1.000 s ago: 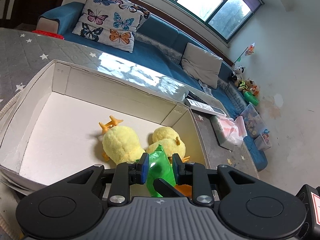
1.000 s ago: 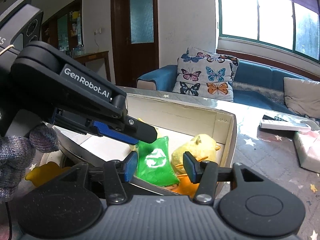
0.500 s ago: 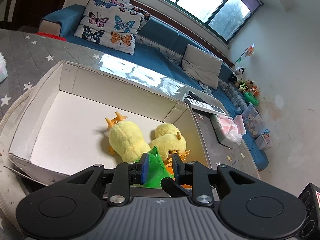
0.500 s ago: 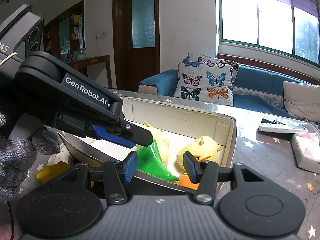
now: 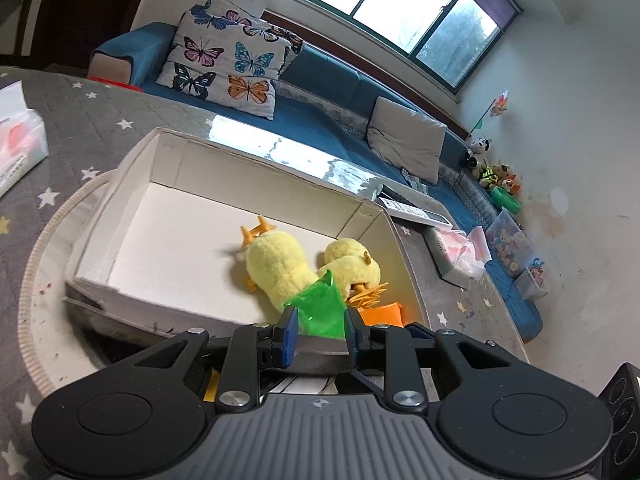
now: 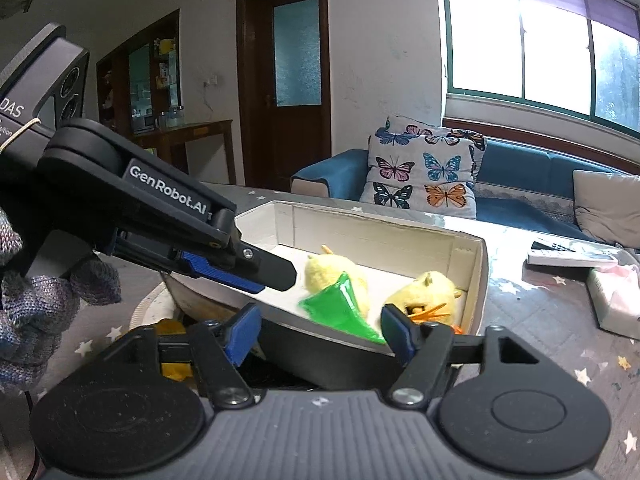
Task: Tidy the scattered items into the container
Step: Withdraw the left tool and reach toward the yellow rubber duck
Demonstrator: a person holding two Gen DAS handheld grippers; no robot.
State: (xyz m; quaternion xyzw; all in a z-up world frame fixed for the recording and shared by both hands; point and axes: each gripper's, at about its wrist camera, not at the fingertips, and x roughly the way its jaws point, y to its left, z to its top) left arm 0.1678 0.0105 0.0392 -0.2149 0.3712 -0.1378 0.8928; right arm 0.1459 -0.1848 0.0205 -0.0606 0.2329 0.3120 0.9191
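A grey quilted cloth sprinkled with white and yellow stars covers the tabletop [image 5: 100, 120], and a shallow white cardboard box [image 5: 264, 184] sits on it over a round, rope-edged mat [image 5: 38, 248]. Inside the box lie two yellow plush chicks [image 5: 280, 264] with orange feet and beaks, a green plastic pouch [image 5: 320, 308] leaning against them, and an orange item [image 5: 380, 314] at the near right corner.

The left tongs [image 5: 320, 336] are drawn narrow, and the pouch's lower edge sits between their blue pads; in the right wrist view the pouch [image 6: 340, 308] has slumped onto the box floor just past the black finger, so I cannot tell whether the pads truly pinch it. The right tongs [image 6: 316, 334] are opening, nothing between their pads, which hover at the box's near wall. A knit-gloved hand [image 6: 24, 300] grips the left tool.

On the far side of the tabletop lie a white remote control [image 5: 412, 210] and a tissue pack [image 5: 456, 252]; another tissue pack [image 5: 20, 148] rests at the left edge. Behind runs a blue sofa [image 5: 340, 116] with a butterfly-print pillow [image 5: 228, 68] and a plain beige cushion [image 5: 404, 140] under a wide green-framed window [image 5: 396, 12]. Soft toys [image 5: 492, 172] and clear storage bins [image 5: 512, 244] crowd the sofa's far end. A dark wooden door [image 6: 296, 76] with a frosted pane stands in the white wall.
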